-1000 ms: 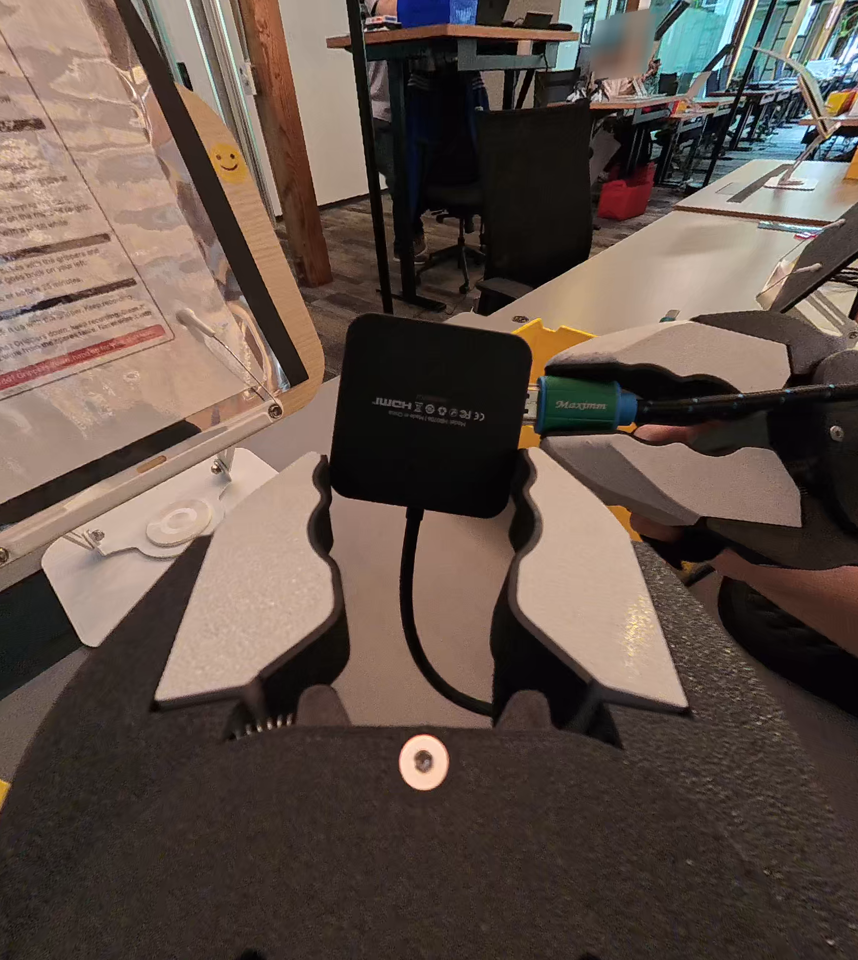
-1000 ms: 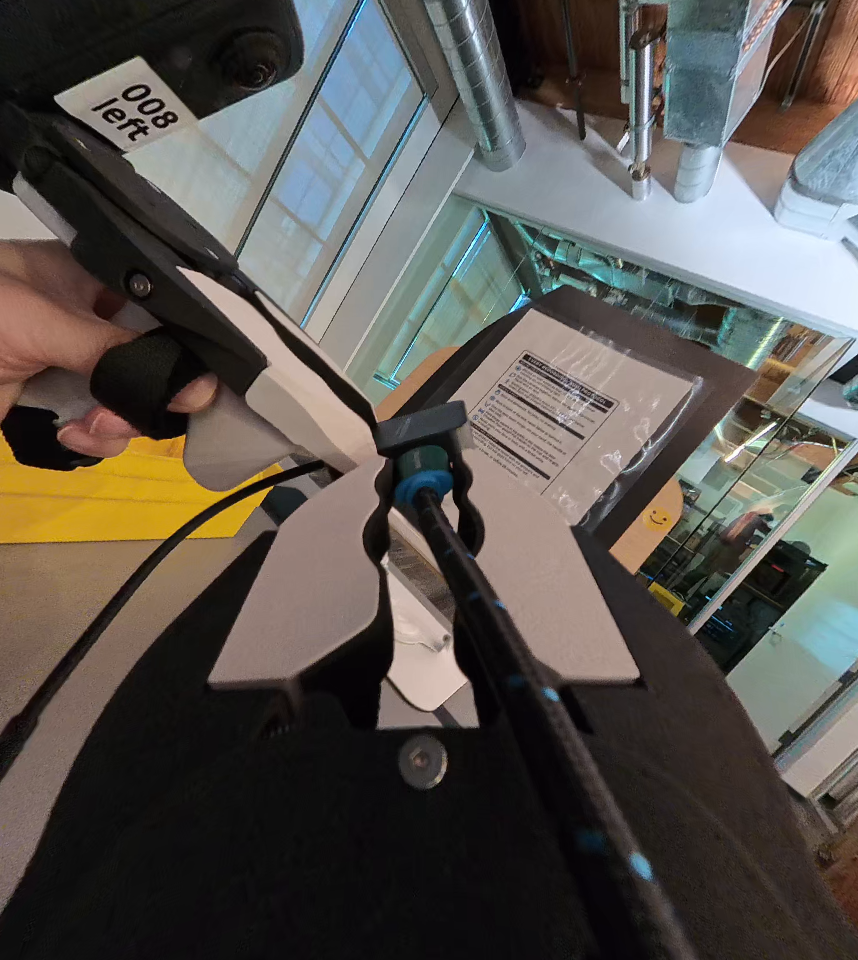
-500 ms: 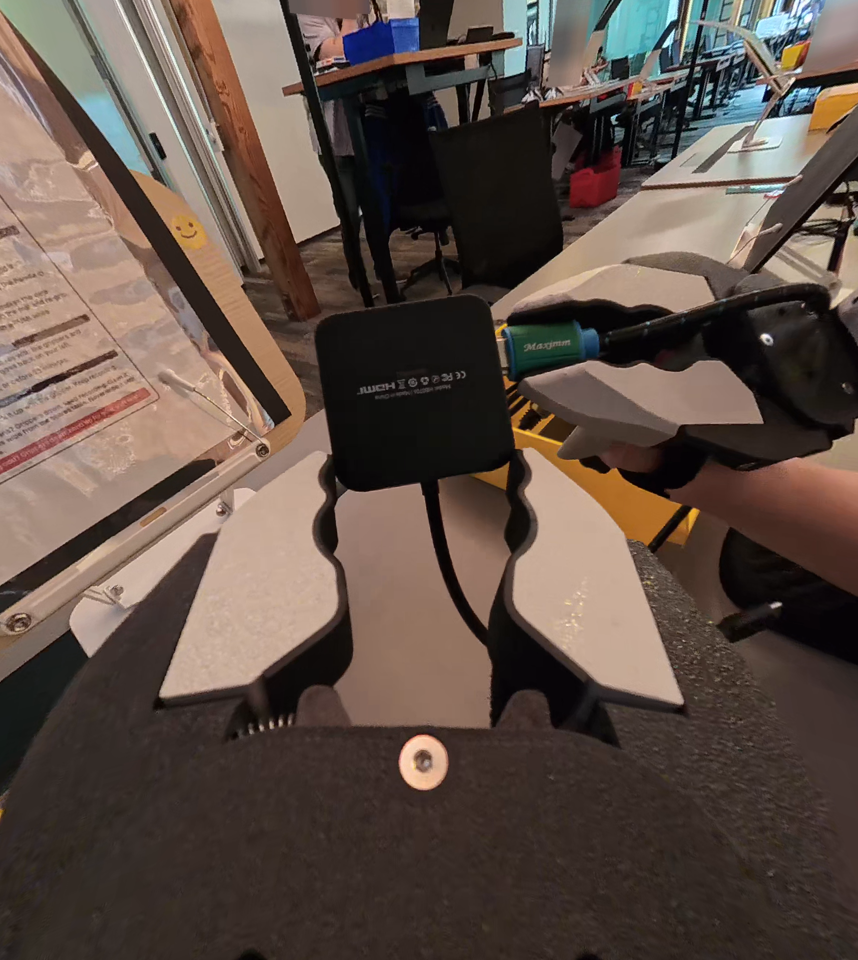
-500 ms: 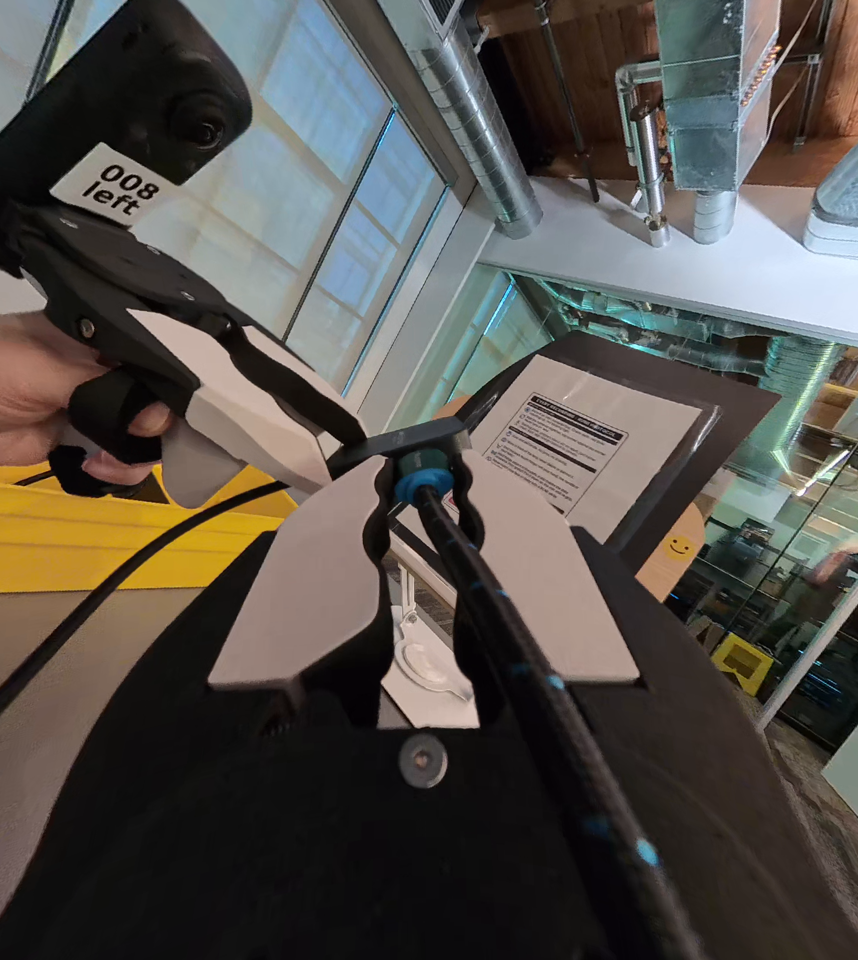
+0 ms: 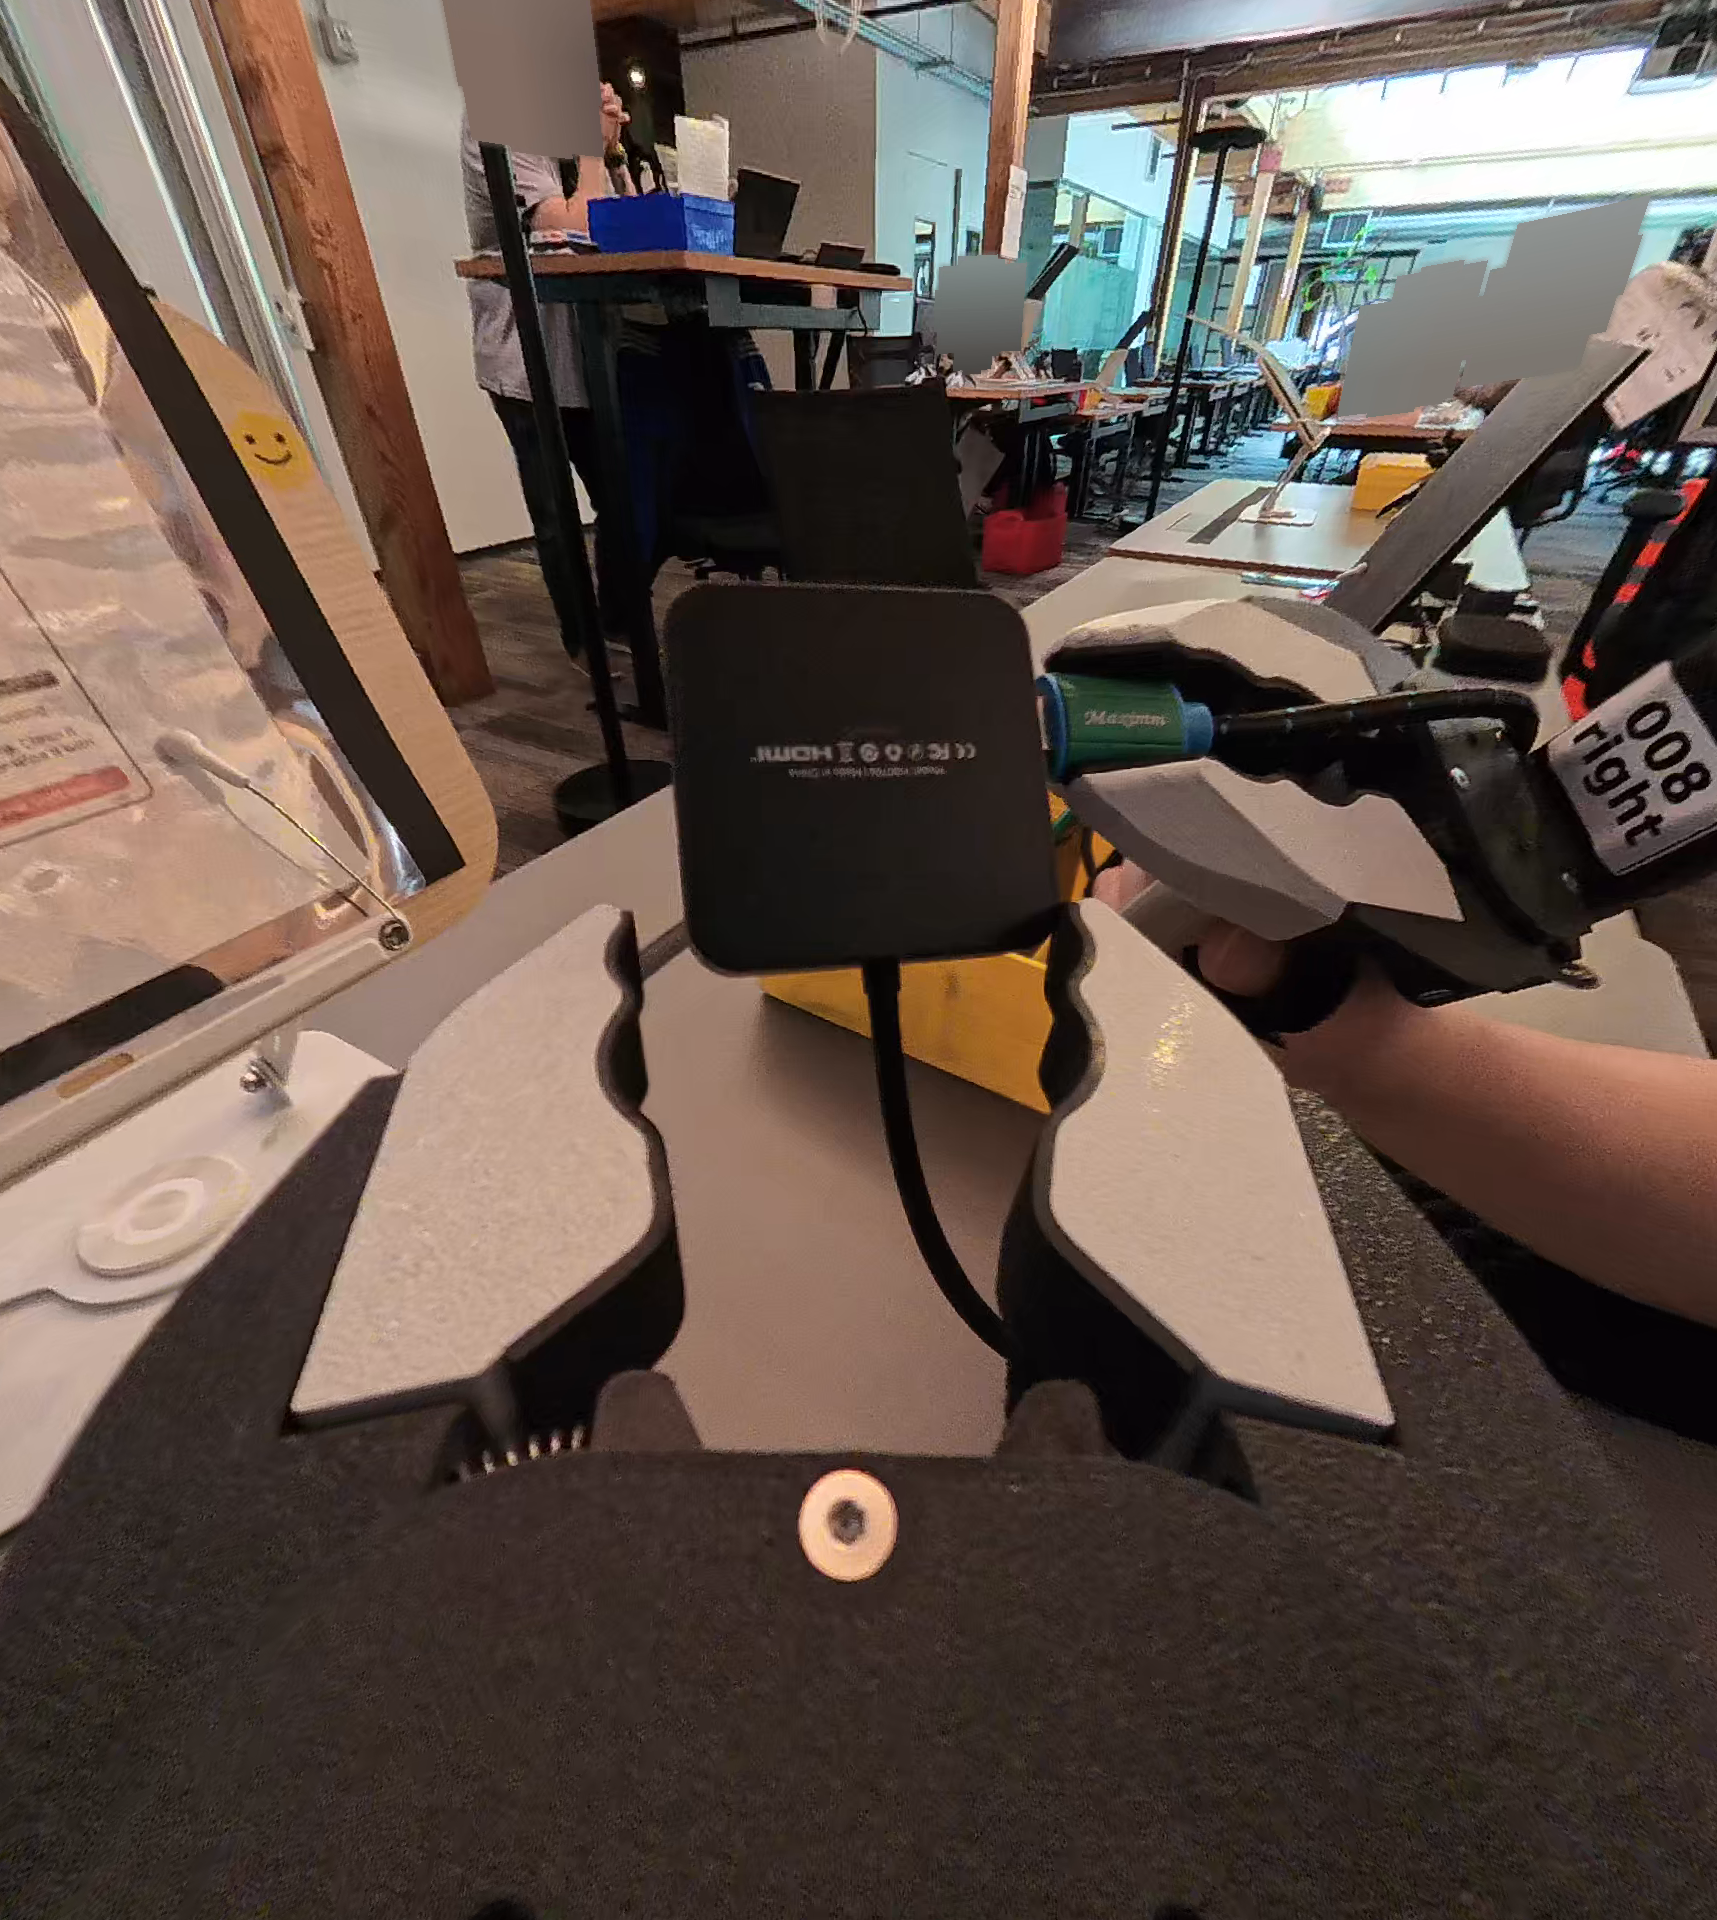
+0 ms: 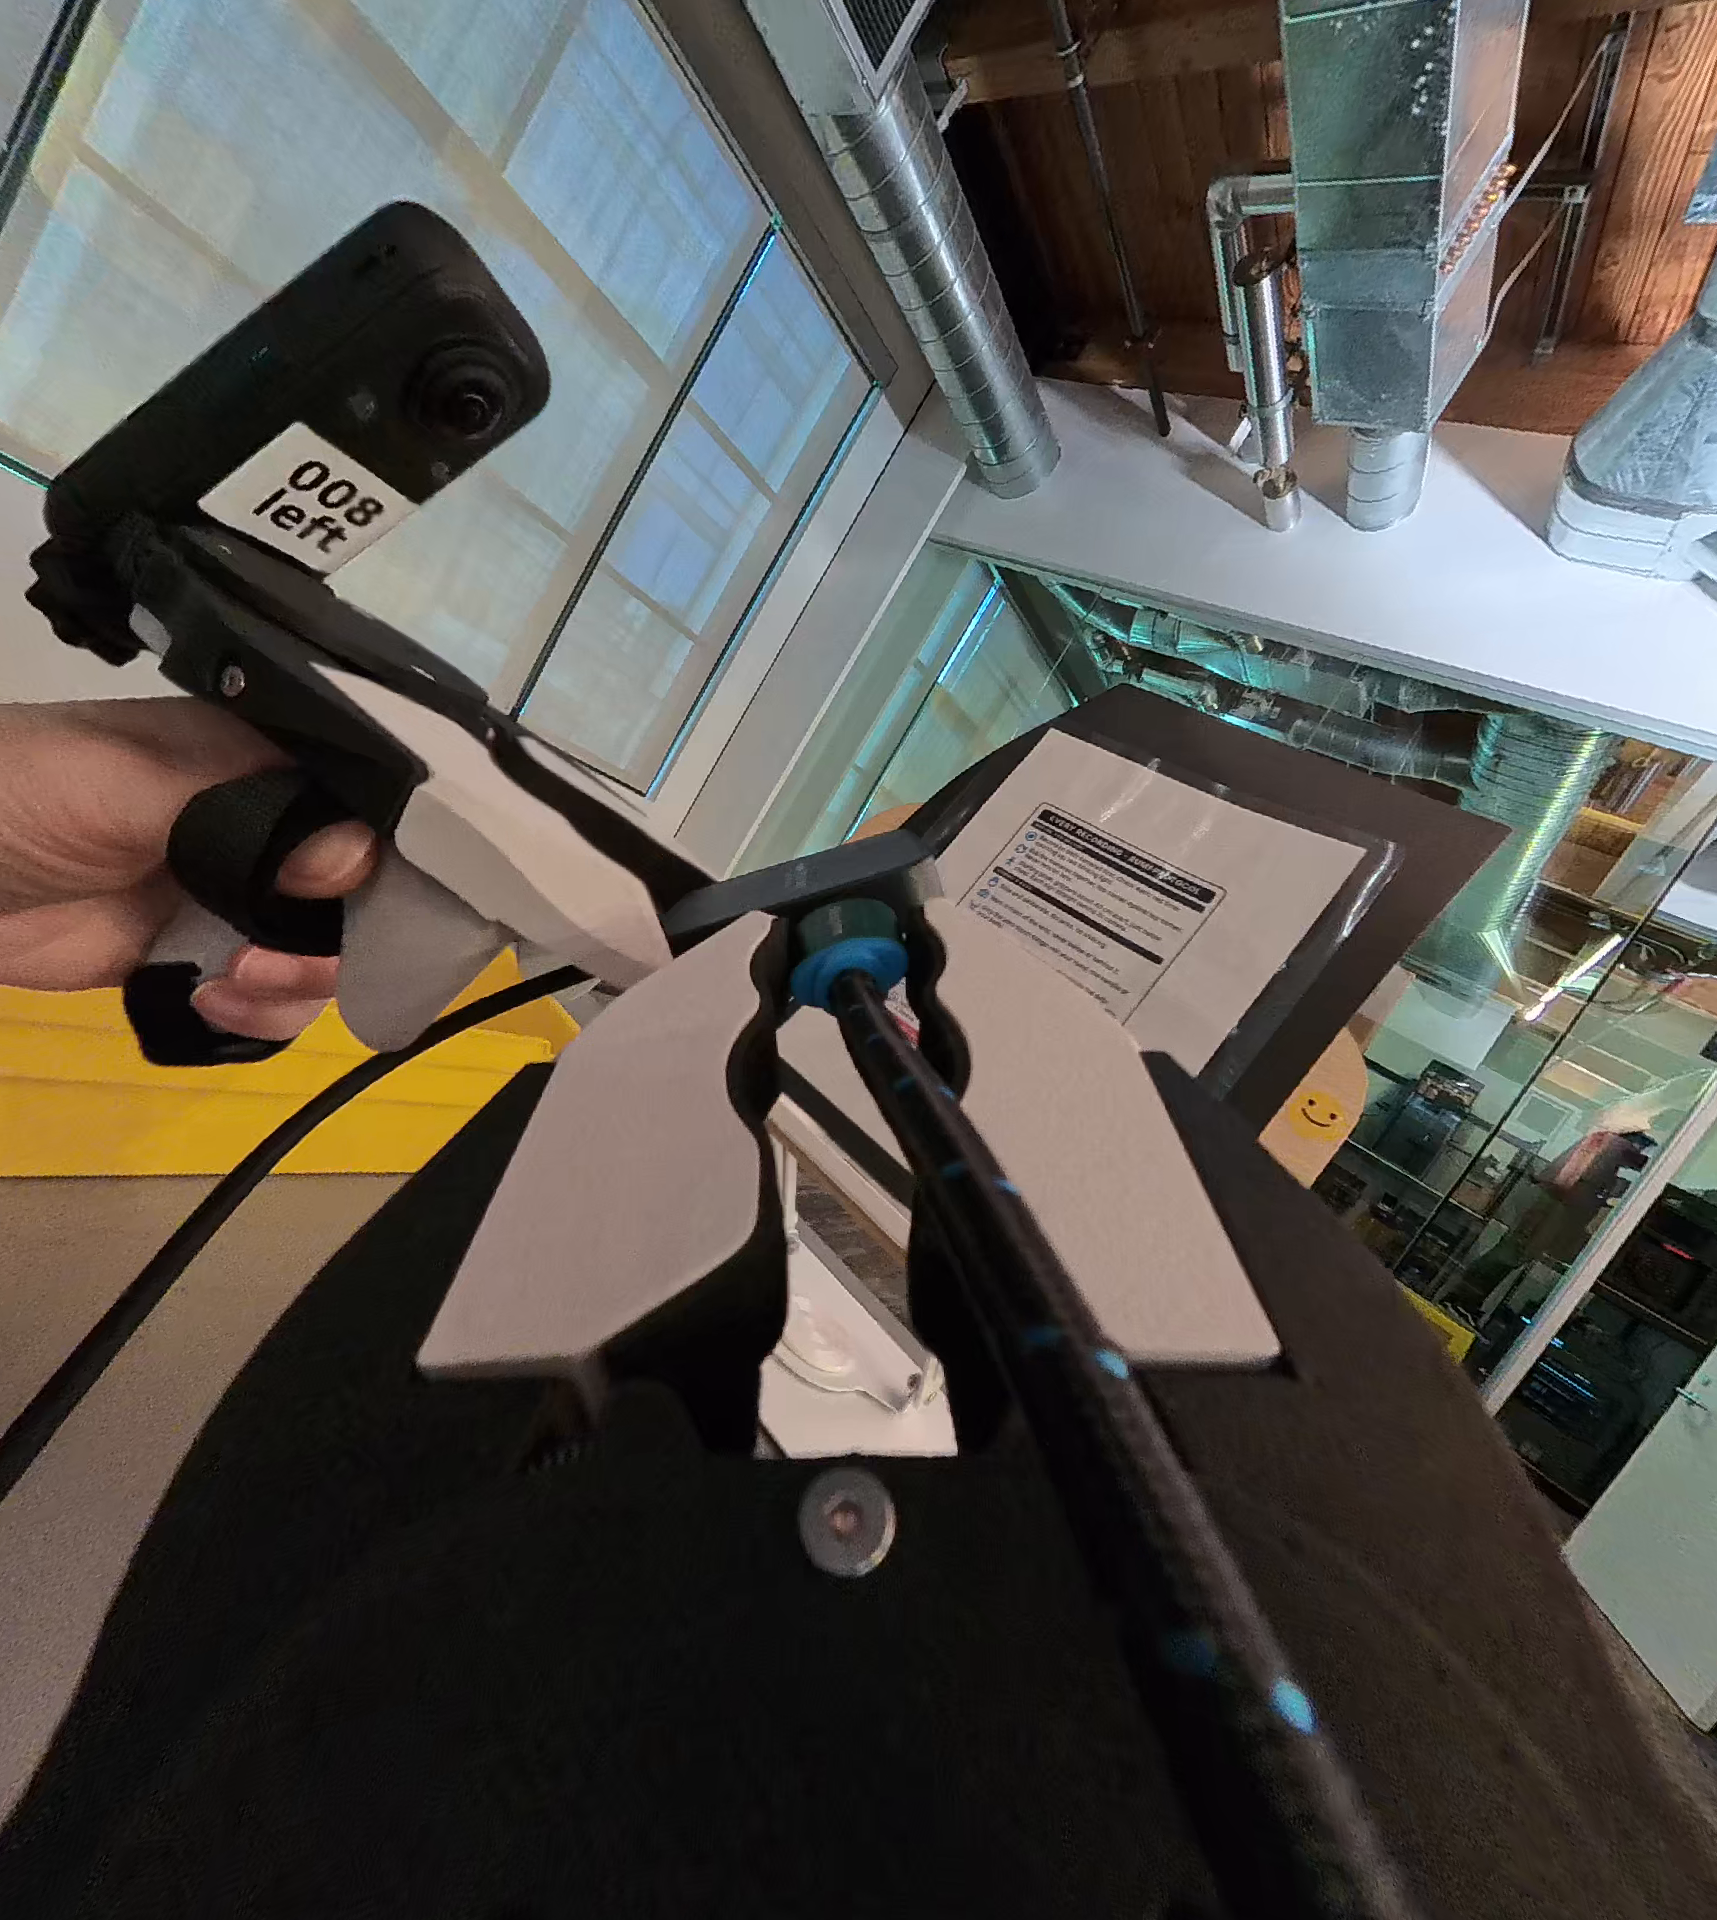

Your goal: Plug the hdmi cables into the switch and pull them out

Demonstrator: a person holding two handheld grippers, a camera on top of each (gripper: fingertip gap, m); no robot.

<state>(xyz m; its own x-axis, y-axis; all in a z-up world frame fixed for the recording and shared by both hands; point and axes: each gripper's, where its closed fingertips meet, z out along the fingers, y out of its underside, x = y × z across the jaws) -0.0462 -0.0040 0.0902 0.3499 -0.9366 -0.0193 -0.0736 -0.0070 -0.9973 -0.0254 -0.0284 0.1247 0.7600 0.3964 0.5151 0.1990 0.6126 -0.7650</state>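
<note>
The black square HDMI switch [image 5: 859, 779] is held up above the table, pinched at its lower edge by my left gripper [image 5: 849, 935]. Its own black lead [image 5: 895, 1122] hangs down between the fingers. My right gripper [image 5: 1062, 727] is shut on a green HDMI plug [image 5: 1119, 722] with a blue collar, and the plug's front end meets the switch's right edge with no metal tip showing. In the right wrist view, my right gripper [image 6: 849, 945] grips the plug [image 6: 838, 925], and its braided cable [image 6: 1041, 1299] runs back toward the camera. There the switch [image 6: 802, 883] shows edge-on, held by the left gripper [image 6: 667, 909].
A tilted stand with a laminated sheet [image 5: 54, 675] on a white base [image 5: 106, 1247] is close on the left. A yellow bin [image 5: 947, 1018] sits on the grey table [image 5: 812, 1299] behind the switch. A person [image 5: 532, 312] stands at a desk farther back.
Both grippers have risen and tilted upward together. The green plug has moved left, from a small gap with its metal tip showing to flush against the switch's edge.
</note>
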